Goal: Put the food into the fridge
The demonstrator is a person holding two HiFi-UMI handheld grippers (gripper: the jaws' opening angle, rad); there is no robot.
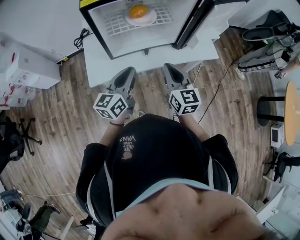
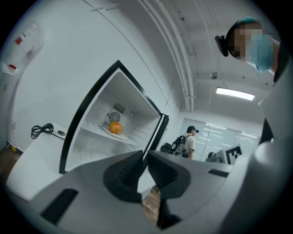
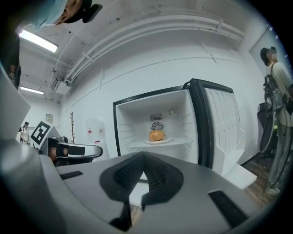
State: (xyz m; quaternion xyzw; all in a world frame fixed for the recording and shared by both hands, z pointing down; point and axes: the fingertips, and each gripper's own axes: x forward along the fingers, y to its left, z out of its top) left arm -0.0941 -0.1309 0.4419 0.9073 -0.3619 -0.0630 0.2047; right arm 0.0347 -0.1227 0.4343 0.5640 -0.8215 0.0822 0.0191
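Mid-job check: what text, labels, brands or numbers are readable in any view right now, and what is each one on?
Nothing can be read for certain.
Print on the person's black cap: a few lines of pale lettering, too small and blurred to read.
Wall notice: red marks, too small to read.
Left marker cube and right marker cube: black-and-white square patterns, no words.

Fridge [image 1: 140, 42] mouth open at 12 o'clock, approach clear. Door [image 1: 220, 14] swung wide at 1 o'clock, bounding right side of entry. Wire shelf [image 1: 115, 21] spans cavity. Plate [image 1: 149, 18] with orange food [image 1: 138, 10] occupies shelf centre, leaving free shelf room at its 9 and 3 o'clock. White counter [image 1: 154, 61] juts out under mouth.
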